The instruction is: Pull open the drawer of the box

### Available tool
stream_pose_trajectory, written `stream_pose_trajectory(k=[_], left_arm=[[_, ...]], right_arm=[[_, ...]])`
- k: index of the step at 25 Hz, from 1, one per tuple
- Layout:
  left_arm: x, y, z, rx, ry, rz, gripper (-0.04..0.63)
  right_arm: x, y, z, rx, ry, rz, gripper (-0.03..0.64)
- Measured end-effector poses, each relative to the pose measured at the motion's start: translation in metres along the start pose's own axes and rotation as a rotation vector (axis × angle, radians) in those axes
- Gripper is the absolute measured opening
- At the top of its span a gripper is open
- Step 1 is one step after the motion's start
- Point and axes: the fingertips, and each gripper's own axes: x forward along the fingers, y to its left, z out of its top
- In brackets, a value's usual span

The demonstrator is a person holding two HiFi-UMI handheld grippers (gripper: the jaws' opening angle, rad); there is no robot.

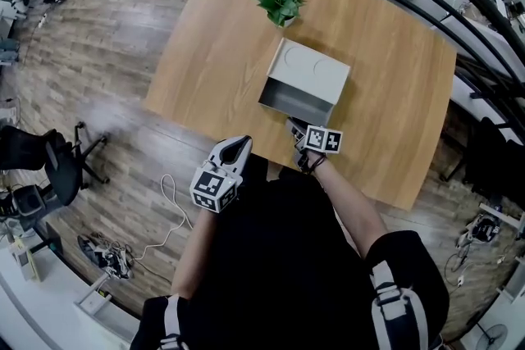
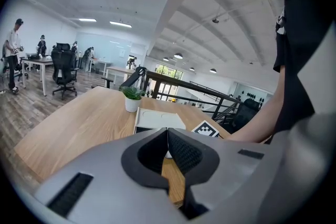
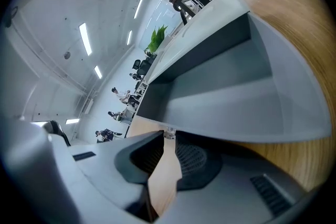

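Box [image 1: 316, 71] sits near the middle of the wooden table [image 1: 205, 53], grey, lid flat. Potted plant [image 1: 280, 2] stands just beyond its far corner, close but not touching.

Drawer [image 1: 294, 98] is out of the box on the side facing the person, its hollow inside open to view. The front edge of the drawer stops short of the table's near edge. A strip of bare wood lies between them.

Right gripper [image 1: 297, 129] is in that strip, hard against the drawer front. In the right gripper view its claw [image 3: 169, 136] is clamped on a small pale knob [image 3: 169, 132] at the drawer's front rim, pads on either side of it. The drawer's grey floor and walls [image 3: 231, 92] fill the view behind it.

Left gripper [image 1: 240, 145] hangs to the left of the box and nearer the person, at the table's near edge, clear of box and drawer. In the left gripper view its claw [image 2: 168, 131] is together, tips meeting, nothing held. The box [image 2: 157, 119] and plant [image 2: 131, 97] show ahead of it.

Room around the box:
- Left of the box: wide bare tabletop out to the edge.
- Right of the box: bare wood too, then the table edge, with a dark railing [image 1: 459, 4] past it.
- Beyond the plant: a short run of table, then the far edge.
- Off the left of the table: wood floor, an office chair [image 1: 57, 168], a white cable [image 1: 168, 209].
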Motion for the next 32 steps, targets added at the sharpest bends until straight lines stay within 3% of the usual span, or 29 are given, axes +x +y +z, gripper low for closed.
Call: stream_pose_trajectory(k=[23, 32], left_arm=[[-0.017, -0.001, -0.003, -0.009, -0.018, 0.024, 0.025], [-0.017, -0.001, -0.001, -0.003, -0.03, 0.032, 0.025]], right_arm=[[-0.003, 0.012, -0.035, -0.024, 0.067, -0.009, 0.08], [0.014, 0.062, -0.087, -0.317, 0.266, 0.128, 0.072]])
